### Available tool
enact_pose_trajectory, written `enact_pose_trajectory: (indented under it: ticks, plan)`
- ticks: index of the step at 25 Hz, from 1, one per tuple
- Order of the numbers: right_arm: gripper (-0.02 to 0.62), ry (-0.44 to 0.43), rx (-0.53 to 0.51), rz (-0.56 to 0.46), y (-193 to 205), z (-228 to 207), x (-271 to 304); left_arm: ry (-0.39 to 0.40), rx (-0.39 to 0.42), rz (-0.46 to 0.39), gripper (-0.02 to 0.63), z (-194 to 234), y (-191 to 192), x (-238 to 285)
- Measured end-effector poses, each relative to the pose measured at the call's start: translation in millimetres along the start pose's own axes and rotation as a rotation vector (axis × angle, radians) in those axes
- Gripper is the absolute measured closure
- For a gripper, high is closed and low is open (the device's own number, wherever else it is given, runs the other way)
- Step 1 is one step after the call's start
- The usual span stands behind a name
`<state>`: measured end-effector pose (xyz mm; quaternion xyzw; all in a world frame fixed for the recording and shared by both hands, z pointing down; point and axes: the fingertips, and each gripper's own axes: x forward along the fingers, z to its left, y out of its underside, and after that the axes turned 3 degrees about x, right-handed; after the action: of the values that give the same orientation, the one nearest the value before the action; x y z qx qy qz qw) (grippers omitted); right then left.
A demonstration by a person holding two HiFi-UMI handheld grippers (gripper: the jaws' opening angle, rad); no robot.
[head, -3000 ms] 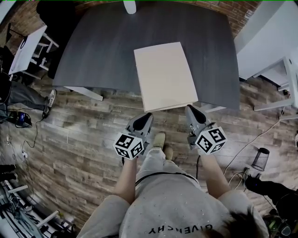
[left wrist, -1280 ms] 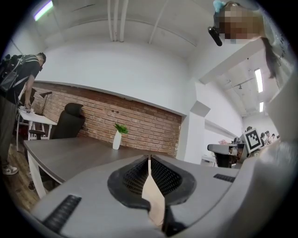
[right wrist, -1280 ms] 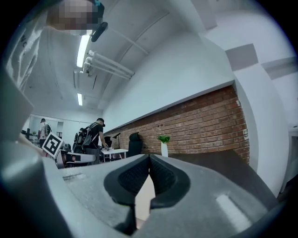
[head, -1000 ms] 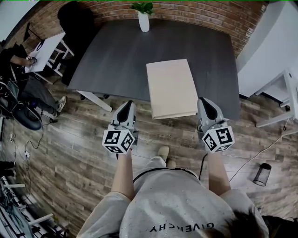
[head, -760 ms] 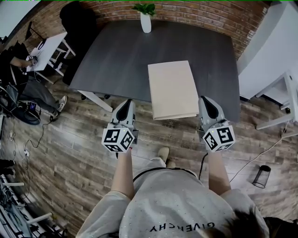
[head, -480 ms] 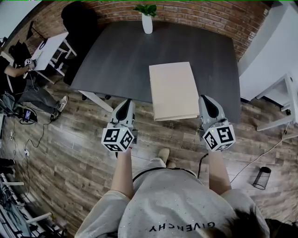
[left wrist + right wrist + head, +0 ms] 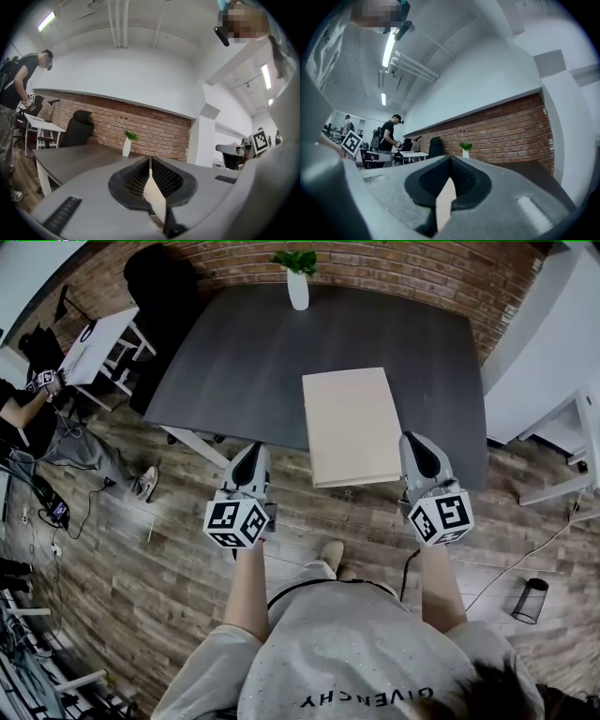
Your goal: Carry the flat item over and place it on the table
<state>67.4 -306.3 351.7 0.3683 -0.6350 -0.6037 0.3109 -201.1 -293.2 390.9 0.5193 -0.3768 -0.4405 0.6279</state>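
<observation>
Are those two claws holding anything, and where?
Nothing. The left gripper and right gripper are shut, empty; the flat board lies on the table between them.

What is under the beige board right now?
The dark table lies under most of the board; its near edge overhangs the wooden floor. The tabletop directly beneath is covered, so anything there cannot be seen.

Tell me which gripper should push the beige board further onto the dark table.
Right, probably. The right gripper sits just beside the near corner of the beige board, which overhangs the edge of the dark table; the left gripper stands a wider gap away. Both are shut.
</observation>
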Motion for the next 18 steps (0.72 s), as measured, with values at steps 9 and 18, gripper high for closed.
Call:
enact_pose_trajectory:
  ticks: [9, 18]
  plan:
    - [0.600, -0.003, 0.004, 0.009, 4.6, 1.4, 8.5, -0.007, -0.003, 0.004, 0.594, 7.2, 1.7, 1.9]
    - [0.598, 0.000, 0.029, 0.023, 12.4, 2.0, 16.4, -0.021, -0.011, 0.010, 0.592, 16.2, 5.4, -0.2]
